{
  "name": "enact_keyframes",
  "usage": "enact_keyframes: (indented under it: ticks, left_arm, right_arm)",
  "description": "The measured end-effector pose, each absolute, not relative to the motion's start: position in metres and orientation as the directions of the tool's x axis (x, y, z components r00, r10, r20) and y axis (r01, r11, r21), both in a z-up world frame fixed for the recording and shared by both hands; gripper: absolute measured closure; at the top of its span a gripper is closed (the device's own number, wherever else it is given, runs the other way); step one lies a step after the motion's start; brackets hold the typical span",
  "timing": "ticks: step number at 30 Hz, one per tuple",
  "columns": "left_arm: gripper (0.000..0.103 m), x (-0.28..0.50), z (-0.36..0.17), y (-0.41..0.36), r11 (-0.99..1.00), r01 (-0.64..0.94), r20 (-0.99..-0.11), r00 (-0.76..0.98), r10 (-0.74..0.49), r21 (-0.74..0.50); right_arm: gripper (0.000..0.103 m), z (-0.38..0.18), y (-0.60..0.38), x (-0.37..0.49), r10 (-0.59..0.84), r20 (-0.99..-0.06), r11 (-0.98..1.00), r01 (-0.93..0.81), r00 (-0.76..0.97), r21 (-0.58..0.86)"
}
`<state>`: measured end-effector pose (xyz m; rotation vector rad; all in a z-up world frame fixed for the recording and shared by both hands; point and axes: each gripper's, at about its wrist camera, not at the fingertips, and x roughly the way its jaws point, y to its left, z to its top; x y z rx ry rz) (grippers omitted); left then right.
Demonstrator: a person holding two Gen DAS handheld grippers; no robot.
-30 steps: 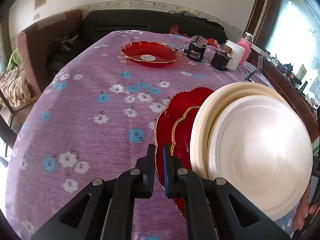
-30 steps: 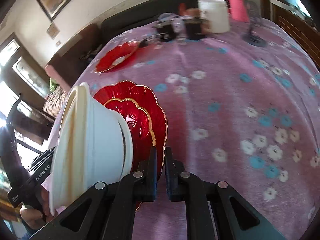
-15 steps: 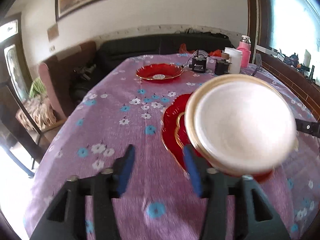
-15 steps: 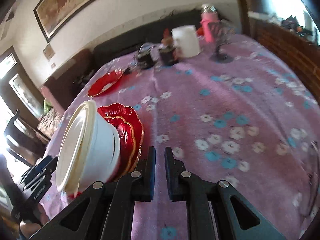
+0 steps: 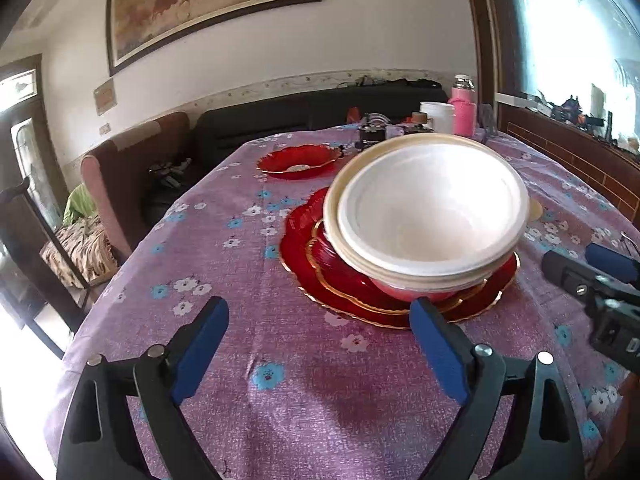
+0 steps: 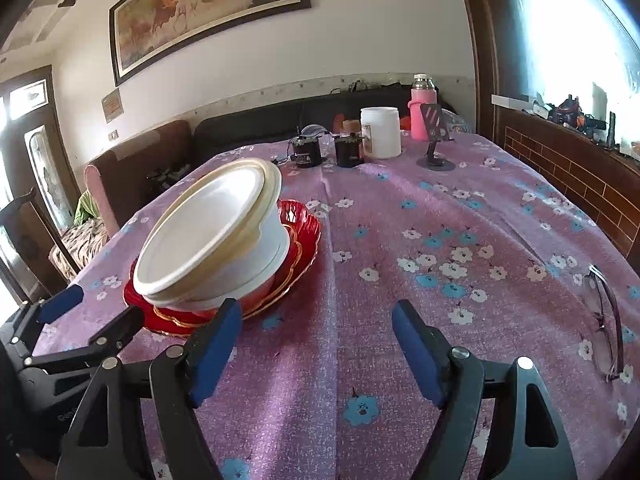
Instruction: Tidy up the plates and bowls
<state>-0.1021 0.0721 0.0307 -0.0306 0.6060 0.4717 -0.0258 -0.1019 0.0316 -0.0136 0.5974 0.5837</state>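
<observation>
Both claws released, the stack sits crooked on the table

Our left gripper (image 5: 318, 356) and right gripper (image 6: 316, 350) gape empty. The white bowls (image 5: 430, 210) lean tilted on the red plates (image 5: 304, 256) near the table's (image 6: 460, 216) left side; a lone red plate (image 5: 300, 160) waits farther back. We judge the lean should be levelled first, gripping the rim gently, then fetching the stray plate.

Eyeglasses (image 6: 604, 320), phone stand (image 6: 434, 148), white jar (image 6: 380, 132), pink flask (image 6: 422, 110), framed painting (image 6: 208, 8)
</observation>
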Motion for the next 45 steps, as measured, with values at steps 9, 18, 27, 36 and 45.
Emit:
enact_keyframes:
  ticks: [9, 18, 27, 36, 45]
  left_arm:
    - [0.008, -0.096, 0.026, 0.072, 0.898, -0.428, -0.58, 0.707, 0.404, 0.103]
    - [0.008, -0.101, 0.027, 0.077, 0.902, -0.426, -0.582, 0.718, 0.382, 0.067]
    - [0.008, -0.1, 0.027, 0.077, 0.903, -0.422, -0.588, 0.712, 0.383, 0.076]
    - [0.001, -0.1, 0.025, 0.087, 0.913, -0.407, -0.626, 0.706, 0.33, 0.023]
    - [0.0, -0.108, 0.021, 0.096, 0.926, -0.375, -0.653, 0.713, 0.256, -0.047]
  right_arm:
    - [0.017, 0.028, -0.102, -0.022, 0.558, -0.545, 0.811, -0.552, 0.626, 0.195]
    - [0.014, 0.028, -0.103, -0.026, 0.566, -0.535, 0.806, -0.558, 0.627, 0.199]
    - [0.011, 0.029, -0.104, -0.029, 0.597, -0.52, 0.783, -0.584, 0.611, 0.212]
    - [0.011, 0.029, -0.103, -0.031, 0.604, -0.518, 0.776, -0.594, 0.606, 0.212]
    - [0.011, 0.03, -0.106, -0.032, 0.607, -0.505, 0.777, -0.592, 0.614, 0.215]
